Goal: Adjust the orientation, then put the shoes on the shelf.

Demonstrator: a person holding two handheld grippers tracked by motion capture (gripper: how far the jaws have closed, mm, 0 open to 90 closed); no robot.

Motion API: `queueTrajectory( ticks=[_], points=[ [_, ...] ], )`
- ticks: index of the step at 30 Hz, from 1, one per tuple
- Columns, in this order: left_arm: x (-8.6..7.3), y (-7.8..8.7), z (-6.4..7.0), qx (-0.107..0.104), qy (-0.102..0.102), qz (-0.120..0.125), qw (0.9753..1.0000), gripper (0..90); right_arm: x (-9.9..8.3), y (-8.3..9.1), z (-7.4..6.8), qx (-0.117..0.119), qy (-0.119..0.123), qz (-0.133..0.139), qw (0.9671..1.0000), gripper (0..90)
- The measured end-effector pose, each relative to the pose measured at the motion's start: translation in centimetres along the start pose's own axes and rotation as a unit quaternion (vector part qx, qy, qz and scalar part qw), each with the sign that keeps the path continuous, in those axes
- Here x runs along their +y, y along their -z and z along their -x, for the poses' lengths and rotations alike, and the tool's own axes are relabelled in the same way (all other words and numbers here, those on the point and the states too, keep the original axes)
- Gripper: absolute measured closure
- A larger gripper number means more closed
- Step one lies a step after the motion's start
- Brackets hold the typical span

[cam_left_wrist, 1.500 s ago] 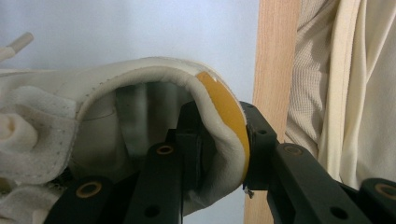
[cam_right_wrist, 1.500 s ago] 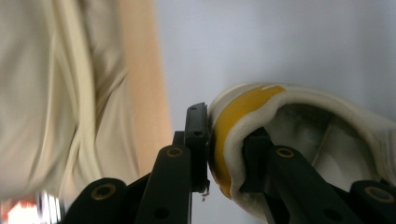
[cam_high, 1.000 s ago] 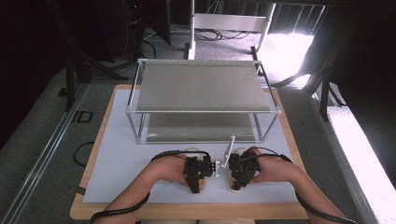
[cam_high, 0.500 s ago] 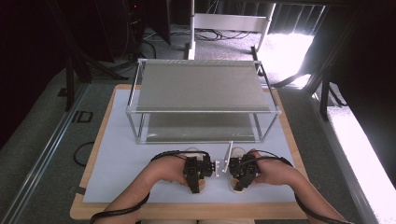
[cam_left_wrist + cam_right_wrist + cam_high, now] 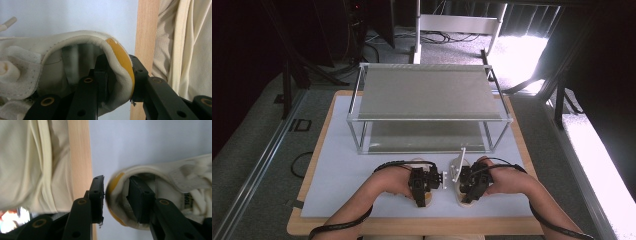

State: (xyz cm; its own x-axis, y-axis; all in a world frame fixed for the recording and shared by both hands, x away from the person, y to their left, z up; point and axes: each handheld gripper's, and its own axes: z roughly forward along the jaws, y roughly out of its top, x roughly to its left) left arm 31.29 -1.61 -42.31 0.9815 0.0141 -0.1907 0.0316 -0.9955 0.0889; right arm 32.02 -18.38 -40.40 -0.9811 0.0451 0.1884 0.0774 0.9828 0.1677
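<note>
Clamping the heel of a cream shoe [image 5: 75, 50], the left gripper [image 5: 120, 77] has one black jaw inside the shoe's opening and the other outside against the yellow heel tab [image 5: 121, 58], with the heel wall pinched between them. The right gripper [image 5: 116, 197] straddles the heel of a second cream shoe [image 5: 160, 185] the same way, one jaw inside the opening and one outside by its yellow tab [image 5: 113, 182]; a thin gap shows between the outer jaw and the heel, so whether it is pressing or merely set around the heel cannot be told. In the high view the left gripper [image 5: 424, 182] and right gripper [image 5: 469, 182] sit close together near the front middle of the table, each held in a hand [image 5: 394, 180], the other hand [image 5: 507, 180] on the right, with black cables trailing back along the forearms. Both shoes lie on the white mat [image 5: 337, 180] that covers the wooden table [image 5: 522, 145], side by side, the left shoe [image 5: 422, 167] and the right shoe [image 5: 459, 167] with toes pointing away from the person. Behind them, farther up the mat, stands a two-tier metal-framed rack [image 5: 427, 95] with grey shelves. In both gripper views the table's wooden edge [image 5: 147, 27] and the person's cream garment [image 5: 185, 45] lie just beyond the heels.
</note>
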Motion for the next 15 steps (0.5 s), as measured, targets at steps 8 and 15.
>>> queueTrajectory(
  ticks=[8,15],
  points=[
    [-0.1,-0.1,0.0,-0.004,0.003,0.003,1.0,72.3,-0.7,0.1,-1.4,-0.045,0.005,-0.008,0.999,68.3],
    [0.1,-0.1,0.0,-0.005,0.011,0.0,0.9999,70.7,-0.5,-0.5,-1.4,-0.047,0.011,-0.023,0.9985,69.0]
  ],
)
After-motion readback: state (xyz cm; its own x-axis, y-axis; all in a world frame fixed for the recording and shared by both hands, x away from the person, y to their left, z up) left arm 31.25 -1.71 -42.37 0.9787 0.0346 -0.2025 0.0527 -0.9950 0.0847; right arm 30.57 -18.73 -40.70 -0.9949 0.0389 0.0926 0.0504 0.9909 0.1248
